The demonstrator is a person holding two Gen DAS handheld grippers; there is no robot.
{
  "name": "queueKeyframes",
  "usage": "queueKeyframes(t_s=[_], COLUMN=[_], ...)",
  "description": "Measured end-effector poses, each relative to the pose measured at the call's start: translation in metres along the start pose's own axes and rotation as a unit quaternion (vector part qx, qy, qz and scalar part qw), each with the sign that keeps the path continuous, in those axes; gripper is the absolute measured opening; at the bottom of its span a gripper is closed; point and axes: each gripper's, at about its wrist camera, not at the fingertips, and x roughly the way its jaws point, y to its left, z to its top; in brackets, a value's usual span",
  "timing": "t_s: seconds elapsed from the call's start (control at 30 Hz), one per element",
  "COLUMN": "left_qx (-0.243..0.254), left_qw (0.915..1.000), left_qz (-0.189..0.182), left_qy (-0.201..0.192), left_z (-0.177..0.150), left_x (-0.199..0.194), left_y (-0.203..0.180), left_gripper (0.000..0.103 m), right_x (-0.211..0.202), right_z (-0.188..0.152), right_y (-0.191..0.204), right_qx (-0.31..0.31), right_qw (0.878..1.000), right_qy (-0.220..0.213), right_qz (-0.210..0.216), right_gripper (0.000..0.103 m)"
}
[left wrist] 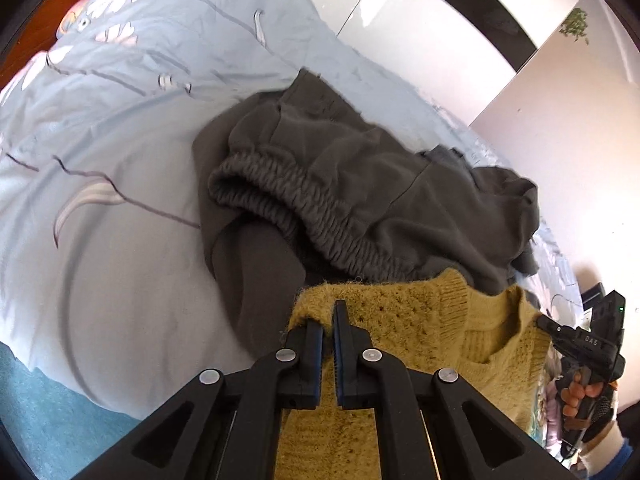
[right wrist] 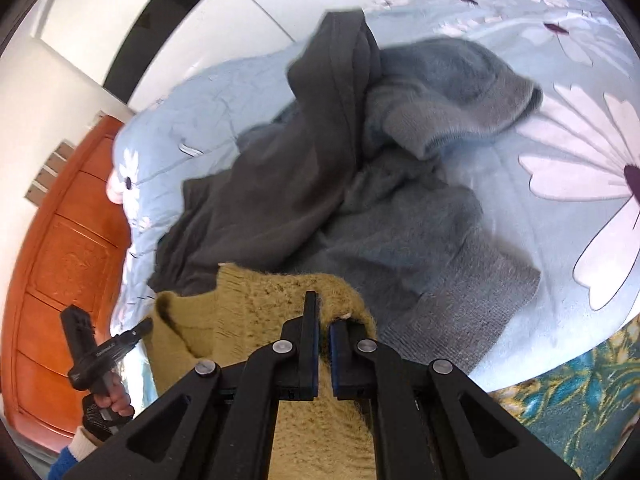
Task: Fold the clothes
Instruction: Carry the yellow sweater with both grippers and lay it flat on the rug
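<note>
A mustard-yellow knitted sweater (left wrist: 424, 320) hangs between my two grippers above the bed. My left gripper (left wrist: 328, 316) is shut on one shoulder edge of it. My right gripper (right wrist: 325, 312) is shut on the other shoulder edge (right wrist: 280, 300); it also shows in the left wrist view (left wrist: 548, 324) at the far right. The left gripper shows in the right wrist view (right wrist: 144, 326) at the lower left. The neckline (left wrist: 492, 328) sags between them. Dark grey sweatpants (left wrist: 320, 184) with an elastic waistband lie crumpled behind the sweater.
A grey-blue knitted sweater (right wrist: 440, 216) lies crumpled on the bed beside the dark pants (right wrist: 280, 168). The bed has a light blue duvet with white flowers (right wrist: 580, 152). An orange wooden door (right wrist: 68, 248) stands at the left. A teal patterned rug (right wrist: 580, 412) lies below the bed edge.
</note>
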Motion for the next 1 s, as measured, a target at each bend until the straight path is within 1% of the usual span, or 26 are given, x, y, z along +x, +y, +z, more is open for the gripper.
queueKeyframes(t_s=[0.1,0.17,0.2,0.23,0.27,0.3,0.33,0.37,0.4,0.43,0.47,0.5,0.6,0.67,0.73,0.8,0.87,0.93,1.0], left_qx=[-0.019,-0.031,-0.038,-0.039,-0.038,-0.037,-0.035,-0.033,-0.032,-0.033,-0.045,-0.06,-0.097,-0.104,-0.093,-0.077,-0.063,-0.057,-0.058], left_qw=[0.9997,0.9991,0.9984,0.9981,0.9979,0.9977,0.9975,0.9974,0.9972,0.9968,0.9963,0.9955,0.994,0.9937,0.9944,0.9951,0.9944,0.9927,0.991], left_qz=[-0.01,-0.018,-0.022,-0.023,-0.025,-0.026,-0.019,-0.008,0.001,0.01,0.017,0.023,0.006,-0.003,-0.01,-0.001,0.009,0.015,0.015], left_qy=[0.011,0.025,0.035,0.041,0.046,0.051,0.059,0.063,0.067,0.072,0.071,0.07,0.049,0.042,0.049,0.063,0.084,0.105,0.12], left_z=[-0.002,-0.003,-0.004,-0.006,-0.009,-0.012,-0.015,-0.017,-0.019,-0.021,-0.023,-0.024,-0.035,-0.047,-0.065,-0.091,-0.122,-0.157,-0.188], left_x=[-0.001,-0.004,-0.006,-0.01,-0.015,-0.02,-0.026,-0.031,-0.036,-0.041,-0.049,-0.058,-0.09,-0.112,-0.13,-0.145,-0.158,-0.167,-0.175], left_y=[0.003,0.004,0.005,0.004,0.002,0.001,-0.001,-0.003,-0.003,-0.003,-0.001,0.002,0.006,0.003,-0.003,-0.009,-0.012,-0.012,-0.009], left_gripper=[0.007,0.01,0.014,0.024,0.031,0.046,0.063,0.067,0.068,0.068,0.068,0.068,0.068,0.068,0.068,0.068,0.068,0.068,0.068], right_x=[-0.001,-0.006,-0.009,-0.012,-0.017,-0.021,-0.026,-0.03,-0.035,-0.041,-0.047,-0.054,-0.085,-0.106,-0.125,-0.137,-0.147,-0.157,-0.166], right_z=[-0.002,-0.002,-0.002,-0.002,-0.004,-0.006,-0.008,-0.011,-0.012,-0.014,-0.014,-0.014,-0.014,-0.022,-0.037,-0.059,-0.092,-0.133,-0.175], right_y=[0.003,0.003,0.003,0.004,0.007,0.011,0.016,0.022,0.027,0.032,0.035,0.038,0.04,0.039,0.04,0.038,0.031,0.021,0.011], right_qx=[-0.007,-0.007,-0.006,-0.007,-0.011,-0.016,-0.024,-0.033,-0.042,-0.051,-0.052,-0.051,-0.022,-0.004,0.008,0.013,0.015,0.023,0.032], right_qw=[1.0,1.0,1.0,1.0,0.999,0.999,0.999,0.998,0.998,0.997,0.997,0.997,0.999,0.999,1.0,0.999,0.998,0.994,0.989], right_qy=[0.011,0.019,0.024,0.027,0.032,0.036,0.04,0.044,0.047,0.048,0.046,0.043,0.019,0.012,0.014,0.029,0.059,0.099,0.137], right_qz=[-0.003,-0.004,-0.005,-0.005,-0.005,-0.005,-0.007,-0.01,-0.019,-0.028,-0.036,-0.045,-0.04,-0.029,-0.018,-0.015,-0.025,-0.038,-0.042], right_gripper=[0.004,0.007,0.012,0.021,0.024,0.029,0.035,0.04,0.047,0.058,0.061,0.062,0.062,0.062,0.062,0.062,0.062,0.062,0.062])
